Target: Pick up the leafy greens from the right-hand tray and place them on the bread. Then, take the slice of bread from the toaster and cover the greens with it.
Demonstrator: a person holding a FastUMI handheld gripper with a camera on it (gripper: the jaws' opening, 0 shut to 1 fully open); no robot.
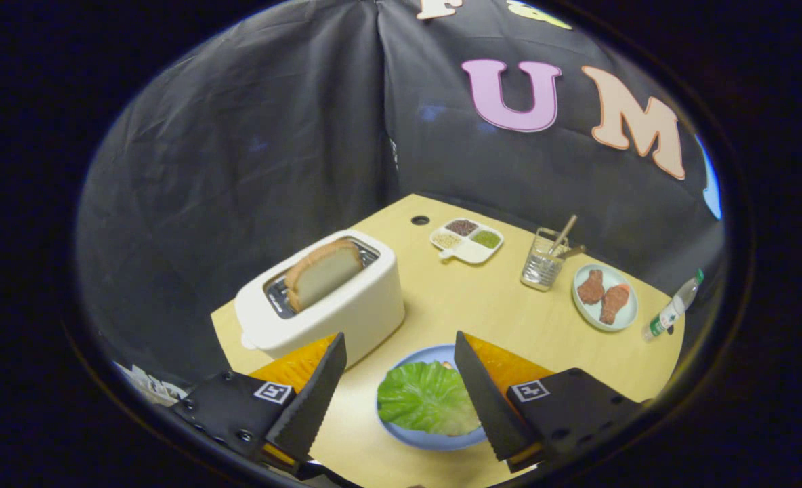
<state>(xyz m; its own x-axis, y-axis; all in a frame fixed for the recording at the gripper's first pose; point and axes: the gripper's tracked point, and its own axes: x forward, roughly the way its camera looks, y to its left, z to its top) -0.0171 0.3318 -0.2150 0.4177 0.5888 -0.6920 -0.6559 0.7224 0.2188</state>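
Gripper view, looking down over a pale wooden table (pixel 455 305) in a dark booth. My gripper (pixel 401 379) hangs above the near side of the table, fingers wide apart and holding nothing. Between them, below, sits a blue plate (pixel 435 440) with the greens (pixel 427 398) already spread on it; a sliver of something pale shows at their far edge, likely the bread underneath, though I cannot be sure. Beyond my left finger stands a white toaster (pixel 347 308), and a slice (pixel 323 272) leans up out of its slot, well clear of the rim. That slice is what I judge comes next. It should be light, soft and easily crushed or torn, with a firmer crust. I would pinch it gently across its two flat faces near the exposed top, then lift straight up.
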